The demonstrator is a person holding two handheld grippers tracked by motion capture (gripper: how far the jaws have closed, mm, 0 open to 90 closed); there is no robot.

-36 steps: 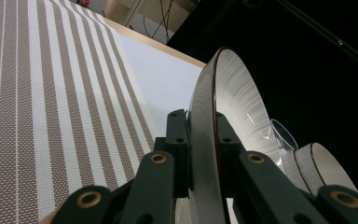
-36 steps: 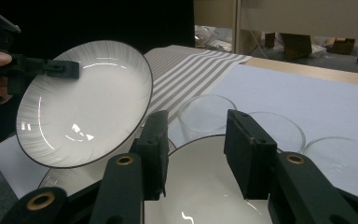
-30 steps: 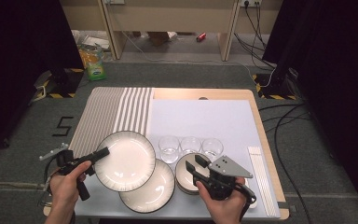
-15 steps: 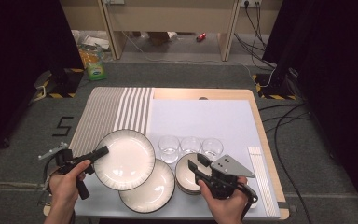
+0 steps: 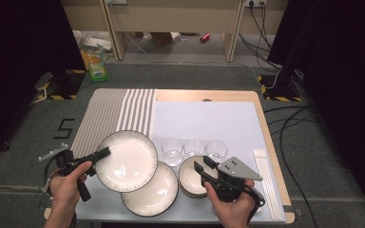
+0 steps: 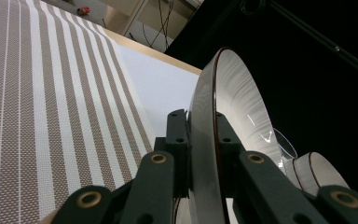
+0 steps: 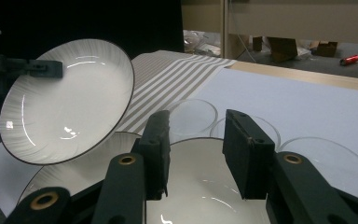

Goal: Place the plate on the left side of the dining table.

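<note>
A white plate with a dark rim (image 5: pixel 126 161) hangs tilted above the table, and my left gripper (image 5: pixel 100 153) is shut on its left edge. In the left gripper view the plate's rim (image 6: pixel 205 116) stands upright between the two fingers (image 6: pixel 177 135). A second plate (image 5: pixel 152 194) lies flat under it. My right gripper (image 5: pixel 202 166) is open over a stack of bowls (image 5: pixel 190 176). In the right gripper view the top bowl (image 7: pixel 196 184) sits below the spread jaws of that gripper (image 7: pixel 198 149), with nothing clamped. The lifted plate (image 7: pixel 70 102) is at the left.
Three clear glasses (image 5: pixel 172 150) (image 5: pixel 194 147) (image 5: pixel 217 148) stand in a row behind the bowls. A striped placemat (image 5: pixel 114 114) covers the table's left part and a white mat (image 5: pixel 204 121) the middle. A white slatted strip (image 5: pixel 266 180) lies along the right edge.
</note>
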